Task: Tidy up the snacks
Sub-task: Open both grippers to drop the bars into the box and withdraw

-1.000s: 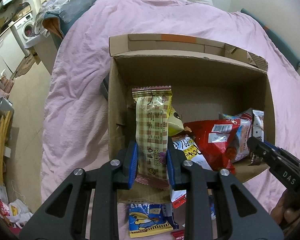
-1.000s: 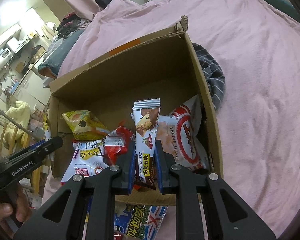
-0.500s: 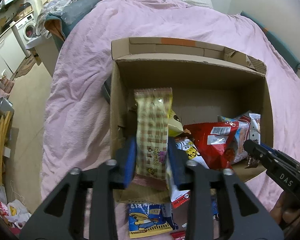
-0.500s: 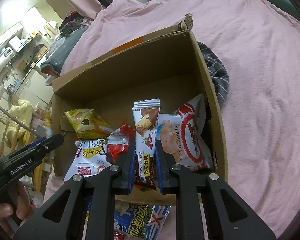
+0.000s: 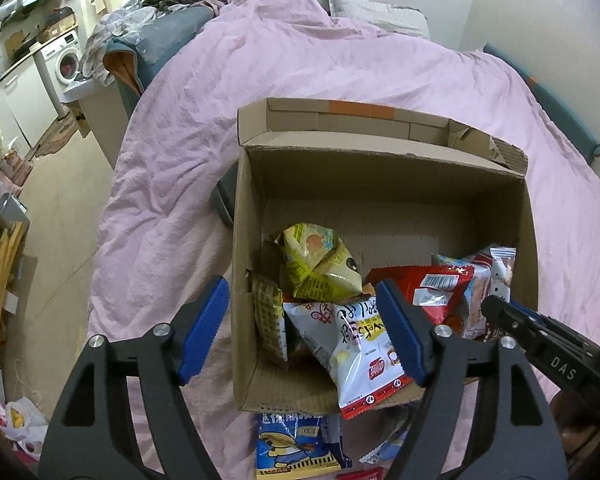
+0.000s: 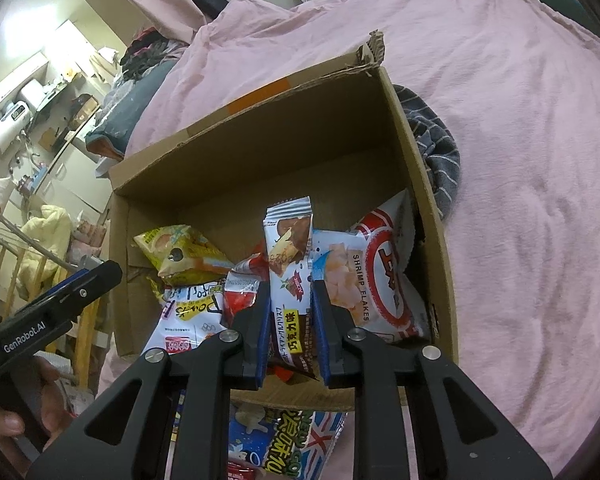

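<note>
An open cardboard box (image 5: 380, 200) stands on the pink bed. My left gripper (image 5: 300, 286) hangs over its near left corner, jaws opening wide and holding nothing. The checkered wafer packet (image 5: 269, 316) stands inside against the left wall, beside a yellow bag (image 5: 316, 264), a white bag (image 5: 356, 344) and a red bag (image 5: 424, 292). My right gripper (image 6: 291, 287) holds a chocolate wafer packet (image 6: 290, 248) upright over the box (image 6: 260, 152), its jaws just starting to open. A shrimp flakes bag (image 6: 380, 276) leans to the right of it.
More snack packets lie on the bed in front of the box: a blue one (image 5: 296, 444) and a flag-patterned one (image 6: 300, 440). A striped grey cloth (image 6: 440, 160) sits behind the box's right wall. The bed's left edge drops to the floor, with a washing machine (image 5: 68, 64) beyond.
My left gripper has opened and let go of the checkered wafer packet, which dropped into the box's left side. The right gripper has kept still with its chocolate packet.
</note>
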`<state>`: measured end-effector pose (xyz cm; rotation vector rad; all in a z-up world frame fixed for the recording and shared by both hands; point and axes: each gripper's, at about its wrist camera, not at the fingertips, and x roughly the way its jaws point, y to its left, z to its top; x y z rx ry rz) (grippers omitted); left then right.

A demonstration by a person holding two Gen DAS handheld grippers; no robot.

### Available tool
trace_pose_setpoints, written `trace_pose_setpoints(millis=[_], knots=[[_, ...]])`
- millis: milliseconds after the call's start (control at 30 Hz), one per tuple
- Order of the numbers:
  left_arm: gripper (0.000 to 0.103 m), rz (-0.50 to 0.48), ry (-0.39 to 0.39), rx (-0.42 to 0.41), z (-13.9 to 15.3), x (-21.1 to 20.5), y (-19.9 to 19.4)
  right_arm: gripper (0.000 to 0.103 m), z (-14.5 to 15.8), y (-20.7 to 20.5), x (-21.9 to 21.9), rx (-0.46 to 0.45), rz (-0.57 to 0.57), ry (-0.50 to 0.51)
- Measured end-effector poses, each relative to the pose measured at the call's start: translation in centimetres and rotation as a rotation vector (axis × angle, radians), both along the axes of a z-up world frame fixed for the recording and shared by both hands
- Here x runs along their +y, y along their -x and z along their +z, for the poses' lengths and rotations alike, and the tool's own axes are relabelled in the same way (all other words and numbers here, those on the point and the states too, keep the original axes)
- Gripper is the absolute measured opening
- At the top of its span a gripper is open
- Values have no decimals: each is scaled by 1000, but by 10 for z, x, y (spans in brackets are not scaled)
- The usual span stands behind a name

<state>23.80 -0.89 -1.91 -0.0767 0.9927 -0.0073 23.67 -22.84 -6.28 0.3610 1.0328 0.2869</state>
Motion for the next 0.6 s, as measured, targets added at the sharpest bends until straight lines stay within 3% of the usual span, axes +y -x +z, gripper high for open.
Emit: trace_pose_setpoints(millis=[233,267,300,367,600], knots=[[74,7,-4,-26,4,1,2,25,6,3,-9,-20,-23,-18],[74,13,-16,-34,5,1,3,32,6,4,-9,-23,-27,-20],[74,16,-25,-44,7,0,4,52,7,4,-10,-27,-31,-22],[74,16,-27,-57,9,0,5,76,10,6,-13,-41,-44,-34],[74,32,-21,-67,15,3,6,77,17,6,-17,-58,-54,-63]])
